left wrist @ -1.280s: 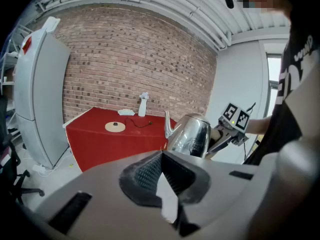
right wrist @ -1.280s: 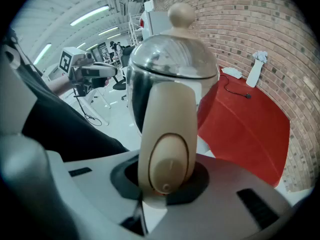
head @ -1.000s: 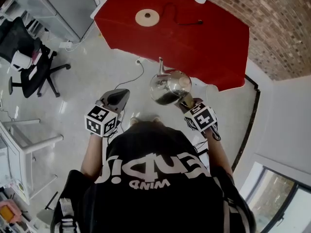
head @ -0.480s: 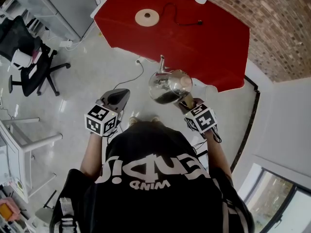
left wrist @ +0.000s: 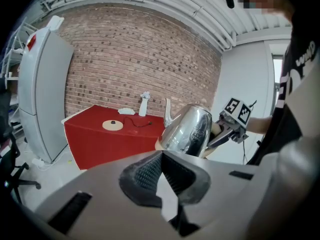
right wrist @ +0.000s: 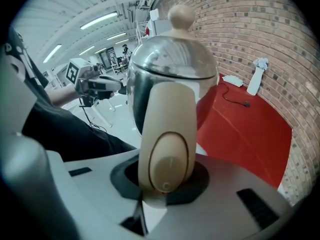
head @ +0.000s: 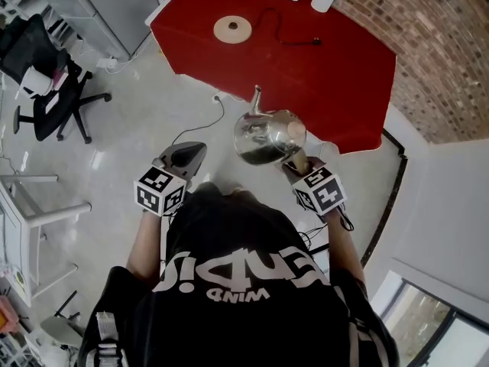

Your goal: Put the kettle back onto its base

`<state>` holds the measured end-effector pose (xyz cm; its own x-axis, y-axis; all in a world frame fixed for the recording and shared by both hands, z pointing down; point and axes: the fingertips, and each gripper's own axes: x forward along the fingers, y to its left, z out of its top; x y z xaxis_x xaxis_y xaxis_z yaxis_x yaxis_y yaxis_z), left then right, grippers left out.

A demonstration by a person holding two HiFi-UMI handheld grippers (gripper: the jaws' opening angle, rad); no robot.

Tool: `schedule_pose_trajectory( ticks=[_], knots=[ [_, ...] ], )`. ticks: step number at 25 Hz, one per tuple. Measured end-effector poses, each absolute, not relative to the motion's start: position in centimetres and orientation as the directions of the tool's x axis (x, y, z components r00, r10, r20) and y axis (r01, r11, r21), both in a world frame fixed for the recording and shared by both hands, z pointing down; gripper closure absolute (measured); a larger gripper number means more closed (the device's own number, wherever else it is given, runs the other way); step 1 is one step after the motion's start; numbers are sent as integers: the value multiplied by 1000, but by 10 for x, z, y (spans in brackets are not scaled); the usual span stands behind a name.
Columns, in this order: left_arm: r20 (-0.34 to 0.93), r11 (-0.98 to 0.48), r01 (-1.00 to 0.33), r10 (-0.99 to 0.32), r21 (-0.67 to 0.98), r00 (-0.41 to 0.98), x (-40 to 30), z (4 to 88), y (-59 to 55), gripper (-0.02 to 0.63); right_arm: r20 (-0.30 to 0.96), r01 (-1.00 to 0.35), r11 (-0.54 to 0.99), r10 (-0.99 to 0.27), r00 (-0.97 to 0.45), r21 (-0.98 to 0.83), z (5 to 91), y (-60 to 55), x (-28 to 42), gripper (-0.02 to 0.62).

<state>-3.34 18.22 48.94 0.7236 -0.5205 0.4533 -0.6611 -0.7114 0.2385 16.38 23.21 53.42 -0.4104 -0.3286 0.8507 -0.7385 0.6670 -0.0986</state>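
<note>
Right gripper [head: 296,163]: we clamp the kettle [head: 263,136] by its handle, above the floor.
Left gripper [head: 186,154]: our jaws closed, empty.
Base [head: 231,29]: on the counter [head: 336,82], well apart from kettle.

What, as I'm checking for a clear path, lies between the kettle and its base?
Only bare red table, seen in the head view, separates the kettle from its base; the cord trails off aside.
</note>
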Motion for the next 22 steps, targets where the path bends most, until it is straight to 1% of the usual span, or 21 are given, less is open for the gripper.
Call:
schedule_pose_trajectory(
  ticks=[9, 22],
  knots=[
    [428, -707, -669, -544, 229, 722, -28, 482, 163, 600, 855, -707, 704, -321, -407, -72, 528, 208, 170, 529],
    [421, -724, -645, -519, 246, 744, -31, 491, 107, 600, 836, -718, 688, -328, -439, -107, 530, 158, 165, 529]
  ],
)
